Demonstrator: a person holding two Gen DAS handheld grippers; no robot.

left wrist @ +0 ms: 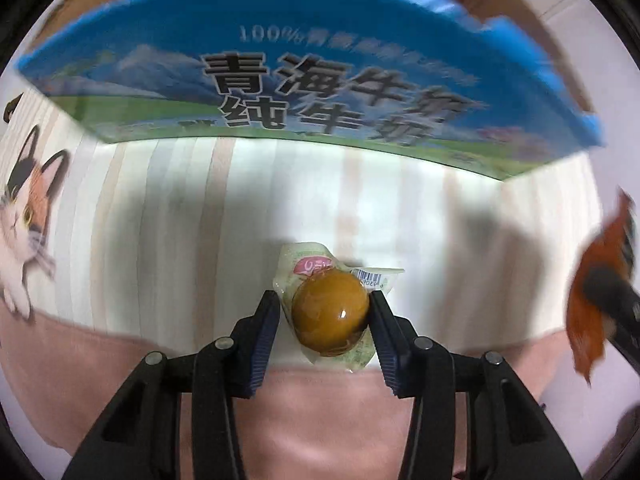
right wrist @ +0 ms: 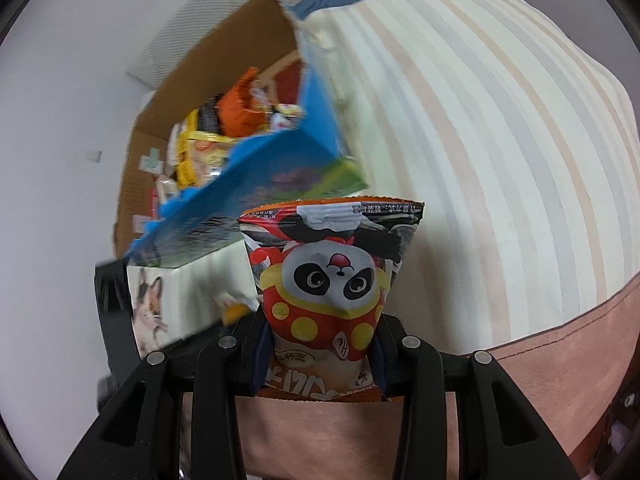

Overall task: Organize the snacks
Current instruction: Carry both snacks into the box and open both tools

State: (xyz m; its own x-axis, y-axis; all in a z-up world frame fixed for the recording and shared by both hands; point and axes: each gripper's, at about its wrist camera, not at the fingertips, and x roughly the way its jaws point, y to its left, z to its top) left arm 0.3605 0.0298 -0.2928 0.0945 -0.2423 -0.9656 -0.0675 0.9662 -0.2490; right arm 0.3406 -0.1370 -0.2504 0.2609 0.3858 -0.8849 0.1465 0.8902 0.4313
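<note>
A brown marinated egg in a clear packet (left wrist: 330, 312) lies on the striped cloth (left wrist: 200, 220), just in front of the blue milk carton box (left wrist: 280, 40). My left gripper (left wrist: 324, 298) is shut on it, one pad against each side of the egg. In the right wrist view my right gripper (right wrist: 322, 324) is shut on an orange and red panda snack bag (right wrist: 332, 272), held upright over the cloth near the box's corner (right wrist: 248, 184). That bag shows as an orange blur (left wrist: 588, 312) at the right edge of the left wrist view.
The open box holds several snack packets (right wrist: 224, 128), yellow and orange among them. A cat picture (left wrist: 28, 208) is printed on the cloth at the left. A pink cover (right wrist: 560, 360) borders the striped cloth on the near side. A white wall (right wrist: 60, 120) stands behind the box.
</note>
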